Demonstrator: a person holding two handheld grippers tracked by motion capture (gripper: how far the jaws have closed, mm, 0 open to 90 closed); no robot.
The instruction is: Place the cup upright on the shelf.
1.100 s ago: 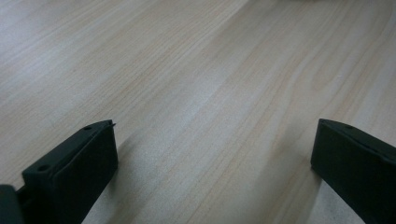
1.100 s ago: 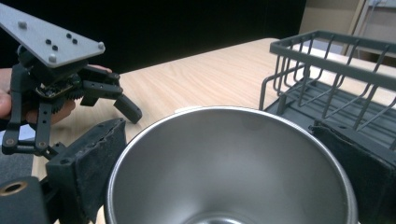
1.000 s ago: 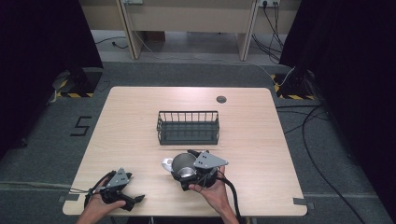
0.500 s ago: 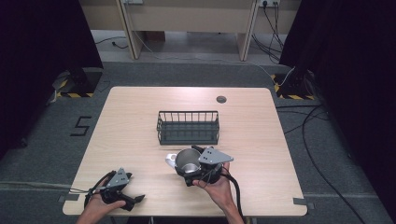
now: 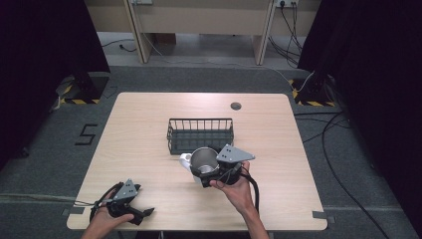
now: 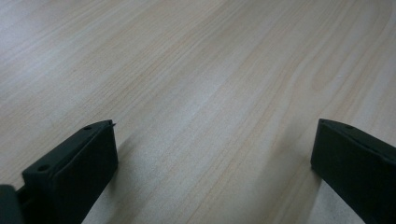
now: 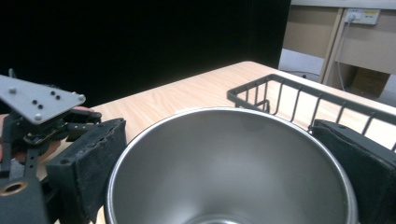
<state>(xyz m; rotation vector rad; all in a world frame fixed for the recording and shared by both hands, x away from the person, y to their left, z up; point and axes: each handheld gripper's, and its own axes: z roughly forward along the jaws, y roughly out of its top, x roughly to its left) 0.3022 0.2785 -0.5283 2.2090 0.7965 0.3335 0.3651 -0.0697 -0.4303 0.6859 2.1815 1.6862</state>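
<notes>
While your right gripper [image 5: 205, 172] squeezes the cup [image 7: 229, 172], its two black jaws press on the outside of the shiny wall, one on each side, just under the rim. The cup is lifted off the table [image 5: 149, 129], tipped a bit, right in front of the basket [image 5: 200, 133]. From the right gripper view you look straight down into its open mouth, and the basket's wire rim [image 7: 299, 93] sits just behind it.

It looks like steel, so it is hard and will not bend or break. It looks empty, so it should feel light. But smooth metal is slippery, and the wall is round, so the cup could spin or slide down between the pads. Keep your squeeze steady. Hold across the widest part, near the rim, like now. A white handle [image 5: 185, 159] sticks out on the left side; that is another place to grab, but it is thin.

If you mean to put it in the basket, lift it clear of the wires first, since metal on metal will clang and may knock it loose.

Your left gripper [image 5: 142, 214] rests low at the near left corner of the table, jaws spread wide, with nothing but bare wood [image 6: 210, 93] between them.
</notes>
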